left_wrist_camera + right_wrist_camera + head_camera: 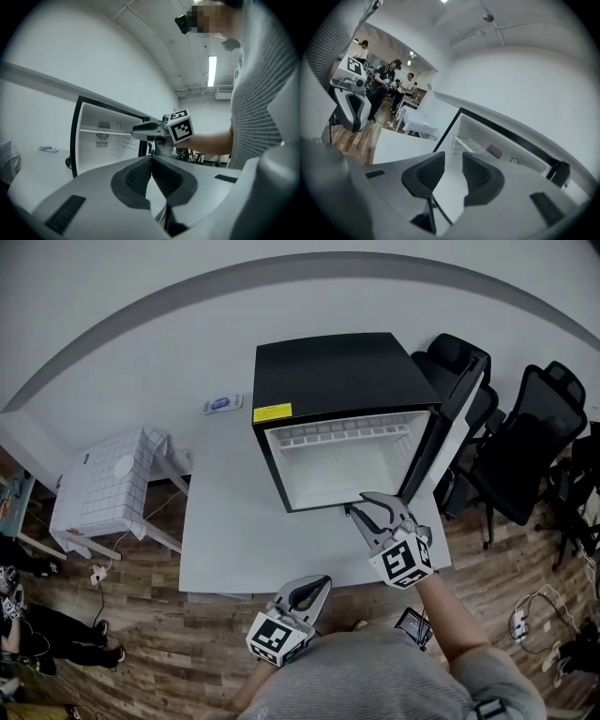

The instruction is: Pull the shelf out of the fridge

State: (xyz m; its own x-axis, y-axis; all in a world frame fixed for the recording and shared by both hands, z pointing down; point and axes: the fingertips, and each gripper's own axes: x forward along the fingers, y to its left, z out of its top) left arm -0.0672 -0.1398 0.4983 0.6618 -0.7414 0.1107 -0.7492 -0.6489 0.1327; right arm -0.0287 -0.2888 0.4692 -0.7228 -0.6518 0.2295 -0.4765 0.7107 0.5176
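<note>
From the head view, the black fridge (337,399) stands on a white table (225,540) with its door (450,418) swung open. The right gripper (361,505) is at the lower right corner of the fridge's opening, just outside it. The left gripper (314,585) hangs well back from the fridge, at the table's near edge. The shelf is hard to pick out from this angle against the white lining.

In the left gripper view, that gripper's (151,161) pads meet with nothing between them. Past them, the shelf (101,132) runs level across the upper part of the fridge's interior, and the right gripper (137,130) sits in front of the fridge at about shelf height.

In the right gripper view, the right gripper's (453,164) jaws stand moderately apart and hold nothing. They point into the fridge, and the shelf (465,143) lies beyond them, probably untouched.

The door is already open, so access is done. The shelf is not yet gripped and sits fully inside the fridge. Reaching its front edge, closing on it and drawing it out all remain.
</note>
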